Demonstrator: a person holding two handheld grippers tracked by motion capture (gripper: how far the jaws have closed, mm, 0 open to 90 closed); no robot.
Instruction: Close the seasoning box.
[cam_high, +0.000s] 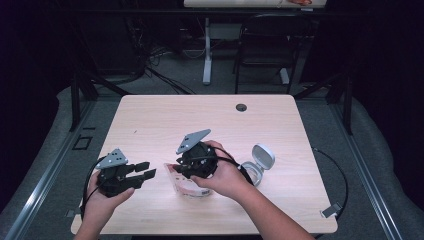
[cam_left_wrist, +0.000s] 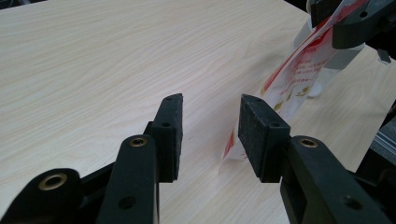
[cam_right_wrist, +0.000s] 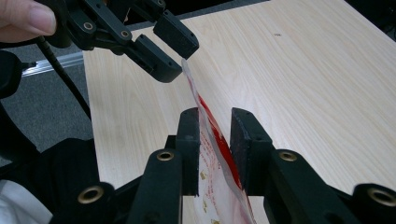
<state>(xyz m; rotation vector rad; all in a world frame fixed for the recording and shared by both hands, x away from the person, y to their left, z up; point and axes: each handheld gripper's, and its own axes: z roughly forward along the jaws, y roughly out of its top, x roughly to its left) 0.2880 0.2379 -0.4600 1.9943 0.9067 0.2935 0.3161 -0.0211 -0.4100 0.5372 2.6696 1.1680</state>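
a thin, limp and likely slippery red-and-clear plastic pouch (cam_right_wrist: 212, 140), seen at the lower centre of the right gripper view above the worktop (cam_high: 165, 115), is clamped edgewise by the right claw (cam_right_wrist: 215, 135), while the left claw (cam_left_wrist: 210, 130) is held apart, empty, beside its free edge, judged the best spot to be pinched.

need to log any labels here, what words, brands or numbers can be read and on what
None can be read.
Clear plastic packet with red and white print: rows of small red characters, too blurred to read.
Same packet between the right gripper's jaws: small marks, unreadable.
Light wooden table and white round device: no lettering visible.
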